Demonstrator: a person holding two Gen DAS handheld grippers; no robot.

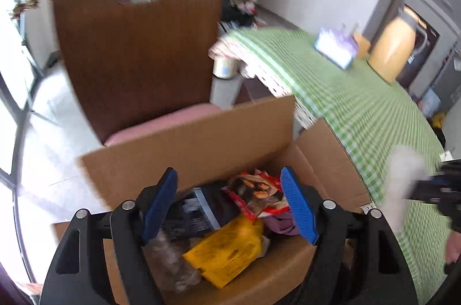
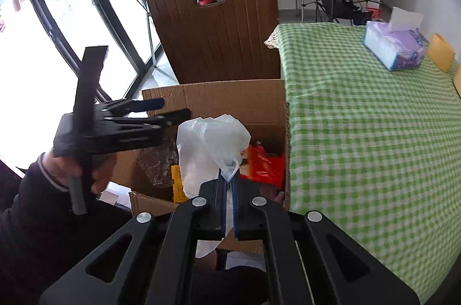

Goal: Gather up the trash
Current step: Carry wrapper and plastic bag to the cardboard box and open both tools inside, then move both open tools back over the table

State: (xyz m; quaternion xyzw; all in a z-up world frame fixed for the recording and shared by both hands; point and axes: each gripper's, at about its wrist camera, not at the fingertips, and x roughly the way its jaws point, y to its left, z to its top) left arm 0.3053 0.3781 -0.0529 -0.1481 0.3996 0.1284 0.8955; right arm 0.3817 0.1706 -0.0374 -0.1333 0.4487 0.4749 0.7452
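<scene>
Two claws: your right gripper (image 2: 229, 184) pinches the plastic bag (image 2: 210, 143), bunched at 12 o'clock; left gripper (image 1: 230, 207) gapes empty over the cardboard box (image 1: 198, 143)

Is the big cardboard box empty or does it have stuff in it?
It has stuff in it. The box is open on top, and a yellow packet and a red wrapper lie inside.

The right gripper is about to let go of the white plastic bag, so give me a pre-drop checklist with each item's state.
1. White plastic bag clamped in right gripper: ok.
2. Bag over the cardboard box opening: ok.
3. Left gripper open and empty: ok.
4. Left gripper clear of the drop path: cannot tell; it hangs over the box.
5. Room in the box above the yellow wrapper and red packet: ok.
</scene>
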